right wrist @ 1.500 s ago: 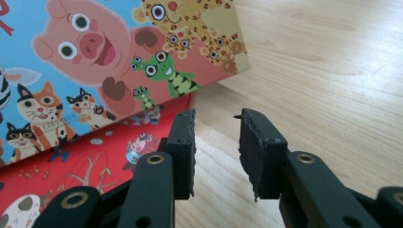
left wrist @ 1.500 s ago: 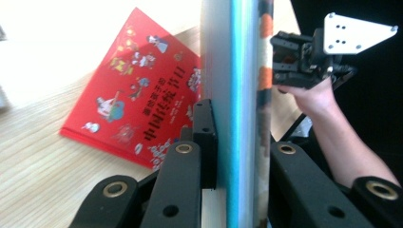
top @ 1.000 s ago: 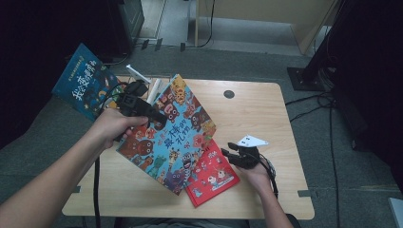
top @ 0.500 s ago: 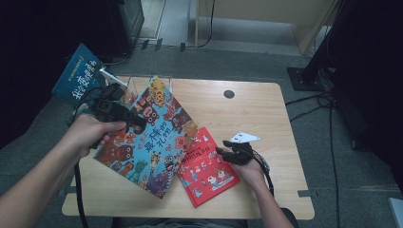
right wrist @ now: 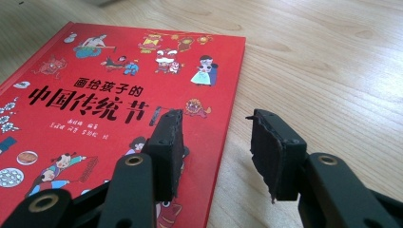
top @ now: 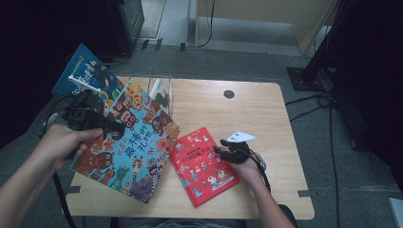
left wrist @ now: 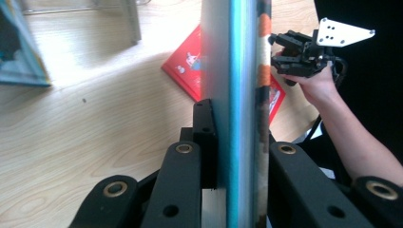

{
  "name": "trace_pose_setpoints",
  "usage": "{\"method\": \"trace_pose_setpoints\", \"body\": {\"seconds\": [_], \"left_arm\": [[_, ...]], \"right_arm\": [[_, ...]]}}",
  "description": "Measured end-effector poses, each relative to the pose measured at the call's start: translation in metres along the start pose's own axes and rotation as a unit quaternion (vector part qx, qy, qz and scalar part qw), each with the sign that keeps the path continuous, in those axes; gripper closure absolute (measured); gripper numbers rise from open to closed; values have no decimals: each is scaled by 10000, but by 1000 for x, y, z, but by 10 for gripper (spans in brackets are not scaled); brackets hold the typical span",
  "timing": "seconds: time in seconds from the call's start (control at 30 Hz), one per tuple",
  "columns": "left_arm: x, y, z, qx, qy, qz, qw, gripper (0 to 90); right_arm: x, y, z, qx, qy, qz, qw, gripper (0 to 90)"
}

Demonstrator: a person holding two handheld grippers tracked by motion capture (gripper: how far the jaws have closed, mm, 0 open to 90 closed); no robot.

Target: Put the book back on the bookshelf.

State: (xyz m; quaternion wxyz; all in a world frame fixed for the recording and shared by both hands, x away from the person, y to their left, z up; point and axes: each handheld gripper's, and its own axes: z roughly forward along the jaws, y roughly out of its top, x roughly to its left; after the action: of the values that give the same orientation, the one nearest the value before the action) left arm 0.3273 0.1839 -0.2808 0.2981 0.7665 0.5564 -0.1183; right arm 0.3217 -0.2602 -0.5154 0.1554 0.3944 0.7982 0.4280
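Note:
A large picture book (top: pixel 133 142) with many cartoon animals on its cover hangs tilted over the table's left part. My left gripper (top: pixel 111 128) is shut on its upper left edge. In the left gripper view the book's edge (left wrist: pixel 235 71) runs straight up between the jaws of the left gripper (left wrist: pixel 236 123). A red picture book (top: pixel 202 166) lies flat on the table. My right gripper (top: pixel 223 151) hovers open at its right edge. The right gripper (right wrist: pixel 214 128) has one jaw over the red cover (right wrist: pixel 95 95) and the other over bare wood. Its jaws have just been closing slightly, gripping nothing.
A blue book (top: pixel 83 71) leans at the table's back left corner, beside a clear book stand (top: pixel 159 90) that holds another book. The wooden table (top: pixel 247 114) has a round black hole (top: pixel 229 94) near its back edge.
My left gripper has carried the large book leftward, uncovering most of the red book. The right gripper has stayed beside the red book's right edge.

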Motion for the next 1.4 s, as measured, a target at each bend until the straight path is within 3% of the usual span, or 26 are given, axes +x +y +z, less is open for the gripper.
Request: {"method": "trace_pose_setpoints", "body": {"seconds": [0.5,0.83,1.07,1.3,1.4], "left_arm": [[33,-29,-35,-167,62,-414,9990,813],[59,-37,-57,-394,170,-809,9958,812],[78,-33,-75,-579,368,-1060,9920,811],[90,-15,-85,-776,634,-1193,9878,811],[91,-6,-91,-719,792,-1230,9866,813]], "right_arm": [[1,-1,2,119,57,11,9999,537],[2,0,3,113,72,-37,9999,540],[3,0,3,109,99,-54,9999,539],[4,0,4,106,112,-56,9999,539],[4,0,4,102,123,-41,9999,539]]}}
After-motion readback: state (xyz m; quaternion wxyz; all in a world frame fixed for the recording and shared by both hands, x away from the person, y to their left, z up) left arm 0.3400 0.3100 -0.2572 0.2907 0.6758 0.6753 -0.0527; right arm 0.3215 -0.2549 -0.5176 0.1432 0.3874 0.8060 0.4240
